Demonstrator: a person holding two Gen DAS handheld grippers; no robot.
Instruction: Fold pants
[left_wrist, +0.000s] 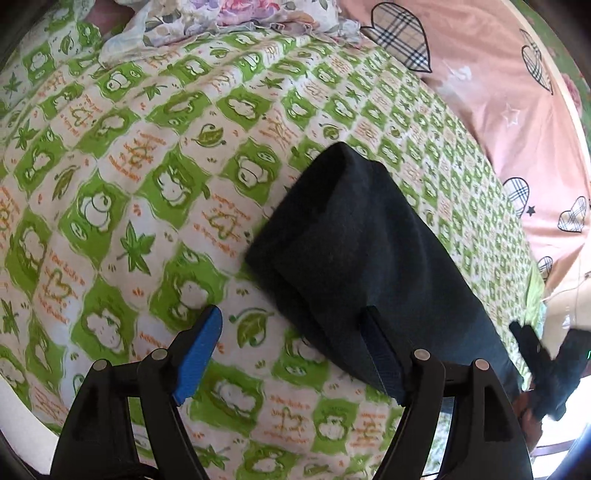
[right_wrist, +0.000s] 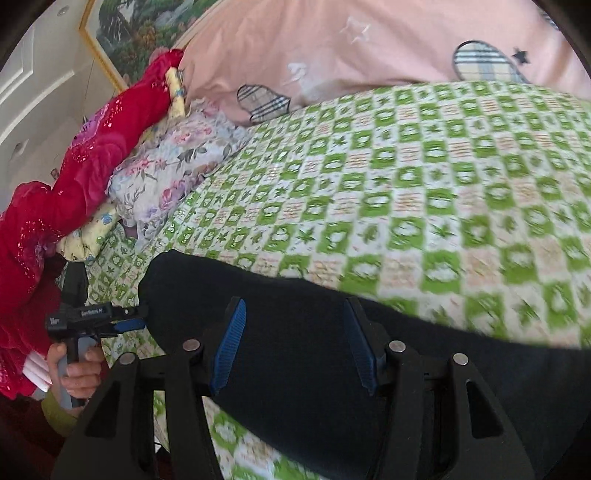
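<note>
Dark navy pants (left_wrist: 354, 251) lie folded in a long strip on the green-and-white patterned bedsheet (left_wrist: 147, 184). My left gripper (left_wrist: 291, 354) is open just above the sheet; its right finger rests at the near edge of the pants, its left finger over bare sheet. My right gripper (right_wrist: 295, 343) is open and hovers over the pants (right_wrist: 295, 332), both blue pads above the dark cloth. The left gripper (right_wrist: 122, 319) shows in the right wrist view at the pants' left end, held by a hand. The right gripper (left_wrist: 546, 362) shows at the right edge of the left wrist view.
A pink quilt with plaid hearts (left_wrist: 480, 74) lies along the far side of the bed. A floral cloth (right_wrist: 173, 162) and a red sequinned garment (right_wrist: 74, 177) are heaped at one end. A framed picture (right_wrist: 140, 33) hangs on the wall.
</note>
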